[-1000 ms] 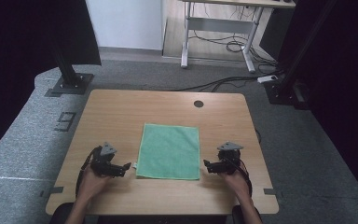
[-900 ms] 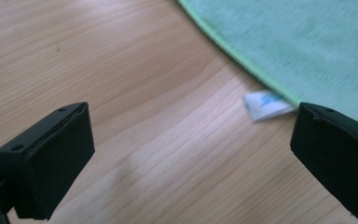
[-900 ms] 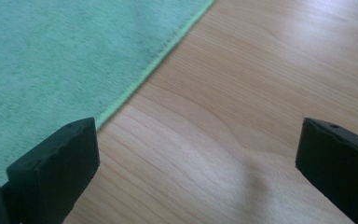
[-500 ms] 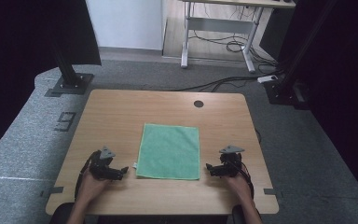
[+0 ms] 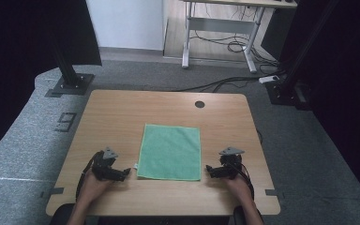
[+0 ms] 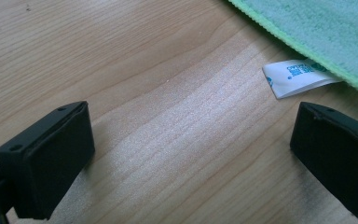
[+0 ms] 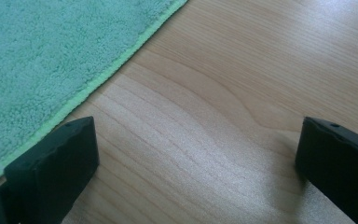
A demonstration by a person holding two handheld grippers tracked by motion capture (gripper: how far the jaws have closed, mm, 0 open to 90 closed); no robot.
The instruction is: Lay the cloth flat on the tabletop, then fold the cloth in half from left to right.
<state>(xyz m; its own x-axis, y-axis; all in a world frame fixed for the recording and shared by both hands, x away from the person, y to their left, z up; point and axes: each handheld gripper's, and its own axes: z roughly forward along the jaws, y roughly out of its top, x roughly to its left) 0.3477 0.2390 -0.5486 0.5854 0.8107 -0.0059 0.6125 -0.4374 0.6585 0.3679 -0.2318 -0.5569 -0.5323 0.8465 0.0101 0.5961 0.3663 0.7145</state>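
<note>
A green cloth (image 5: 170,151) lies flat in the middle of the wooden table (image 5: 122,112), nearer its front edge. Its white label (image 6: 294,77) sticks out at the front left corner. My left gripper (image 5: 122,173) rests on the table just left of that corner, open, its jaws wide apart over bare wood (image 6: 191,154). My right gripper (image 5: 212,170) sits just right of the cloth's front right corner, also open. In the right gripper view the cloth's edge (image 7: 98,79) runs beside the left jaw.
A round cable hole (image 5: 199,104) marks the table's far side. Black stand bases (image 5: 69,84) sit on the grey floor at both far corners, with cables (image 5: 225,82) and a desk frame (image 5: 215,28) beyond.
Both grippers have moved slightly back towards the front edge and lower, settling beside the cloth's front corners. The cloth has not moved.
</note>
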